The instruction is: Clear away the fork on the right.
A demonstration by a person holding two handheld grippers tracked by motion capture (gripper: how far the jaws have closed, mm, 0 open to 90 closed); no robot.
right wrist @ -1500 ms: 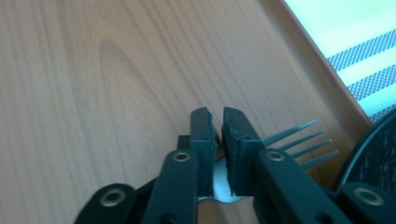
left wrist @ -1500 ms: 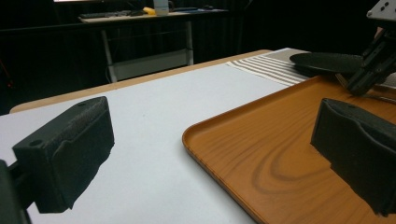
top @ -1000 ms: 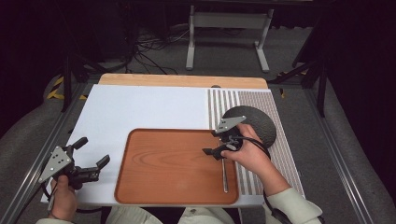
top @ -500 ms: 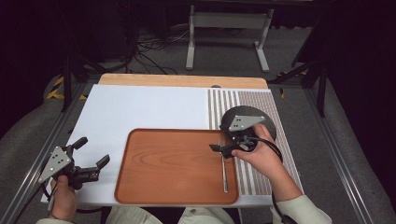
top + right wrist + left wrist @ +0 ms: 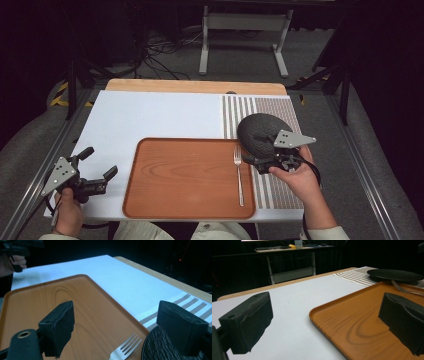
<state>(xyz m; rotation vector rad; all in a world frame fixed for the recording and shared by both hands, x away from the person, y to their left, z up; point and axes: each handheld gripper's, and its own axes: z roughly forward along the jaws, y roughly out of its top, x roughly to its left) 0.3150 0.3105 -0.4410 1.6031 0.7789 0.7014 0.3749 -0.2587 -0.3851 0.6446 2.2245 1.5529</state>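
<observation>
A silver fork point(image 5: 239, 175) lies on the right side of the brown wooden tray point(image 5: 185, 200), tines toward the far side. My right gripper point(image 5: 250, 156) hovers just right of the fork's tines, over the near edge of a black textured plate point(image 5: 257, 131). Its jaws have just been opening and hold nothing. In the right gripper view they point(image 5: 117, 320) stand wide above the fork point(image 5: 125, 346) and the plate point(image 5: 160, 351). My left gripper point(image 5: 98, 162) is open beside the tray's left edge, and in the left gripper view its jaws point(image 5: 322, 320) straddle the tray's corner point(image 5: 329, 312).
A white mat point(image 5: 150, 115) covers the table, with a striped section point(image 5: 280, 107) at the right under the plate. A wooden strip point(image 5: 195, 86) runs along the far edge. Metal rails border both sides, and a stand and cables sit behind.
My right gripper has drawn away to the right from the fork's upper end, toward the plate, with its jaws wider. The fork stays on the tray. The left gripper has not moved.
</observation>
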